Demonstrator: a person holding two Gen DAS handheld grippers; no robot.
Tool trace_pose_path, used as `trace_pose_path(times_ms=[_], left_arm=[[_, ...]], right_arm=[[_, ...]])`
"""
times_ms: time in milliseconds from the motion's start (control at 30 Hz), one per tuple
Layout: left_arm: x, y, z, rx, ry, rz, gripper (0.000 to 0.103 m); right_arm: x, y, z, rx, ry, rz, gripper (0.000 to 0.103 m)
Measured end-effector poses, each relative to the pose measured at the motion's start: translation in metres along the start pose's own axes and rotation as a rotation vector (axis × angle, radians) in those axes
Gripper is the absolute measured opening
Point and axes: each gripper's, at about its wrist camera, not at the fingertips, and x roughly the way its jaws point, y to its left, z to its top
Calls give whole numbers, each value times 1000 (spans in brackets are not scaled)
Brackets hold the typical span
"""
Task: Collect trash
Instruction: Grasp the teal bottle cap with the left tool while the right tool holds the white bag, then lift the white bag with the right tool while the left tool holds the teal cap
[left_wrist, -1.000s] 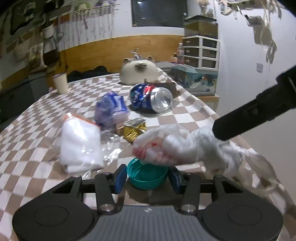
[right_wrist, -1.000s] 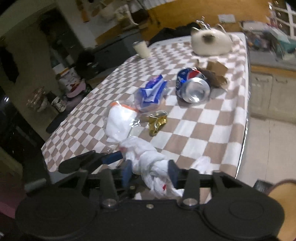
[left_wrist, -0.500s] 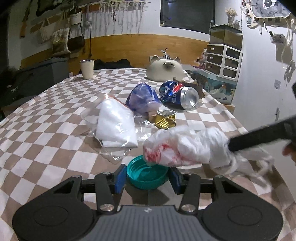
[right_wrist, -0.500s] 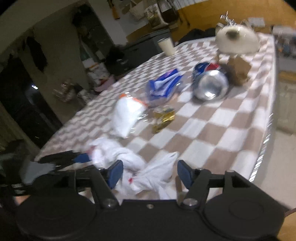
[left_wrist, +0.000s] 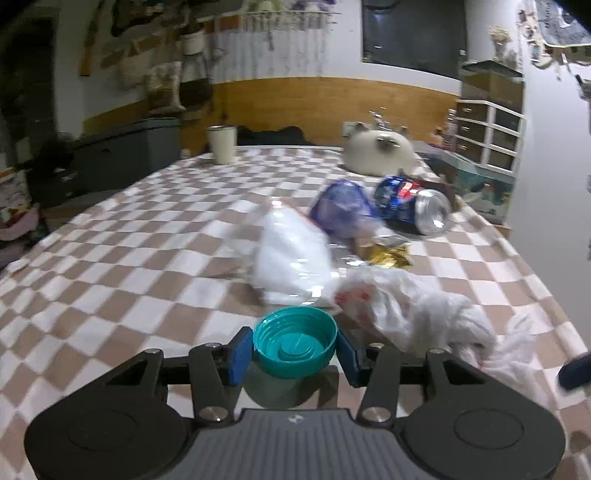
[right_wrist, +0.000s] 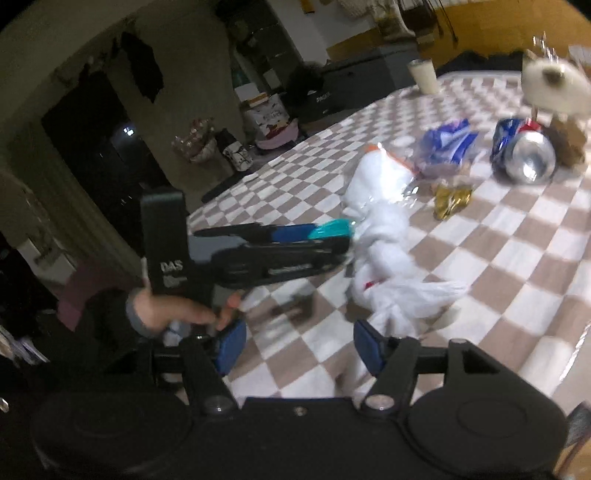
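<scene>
My left gripper (left_wrist: 294, 350) is shut on a teal bottle cap (left_wrist: 294, 345), held open side up between the blue pads just above the checked tablecloth. From the right wrist view the left gripper (right_wrist: 332, 236) shows side-on with the cap (right_wrist: 334, 229) at its tips. A crumpled white plastic bag (left_wrist: 417, 314) with red print lies loose on the cloth right of the cap. My right gripper (right_wrist: 300, 347) stands open just short of the bag (right_wrist: 388, 273), with only tablecloth between its pads.
Farther back lie a white packet in clear wrap (left_wrist: 291, 254), a blue wrapper (left_wrist: 343, 210), a gold foil scrap (left_wrist: 388, 254) and a crushed blue can (left_wrist: 413, 206). A cream cup (left_wrist: 221, 144) and a cat-shaped ornament (left_wrist: 376, 155) stand at the far end. The table's right edge (right_wrist: 576, 347) is close.
The right gripper opened and let go of the white bag, then drew back; the bag now lies on the cloth. The left gripper swung left, still shut on the cap.
</scene>
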Motion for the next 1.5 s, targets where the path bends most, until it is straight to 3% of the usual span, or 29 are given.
trace_pose_path(times_ms=[167,300,433,600,667,733,1500], left_arm=[[-14,16,-5,-35,-12,13,50],[-26,23,-11,-51,-10,16,50],[-35,26,-18,-71,-4,8,50],[-40,24,-25,-78,13,-11,50],[-42,21,-26,-77,15,-20,50],[-46,19,-26,-73,12,-27,50],[-111,-15,-35,-34,-74,-70,50]], right_arm=[[9,-3,16,-125,-29,-144,66],[31,-5,28,-247,14,-183,69],[49,-8,36,-277,35,-207,76],[77,-20,38,-181,65,-166,74],[82,-21,36,-135,77,-155,65],[84,-20,32,-91,83,-140,41],[4,31,-14,39,-109,-342,38]])
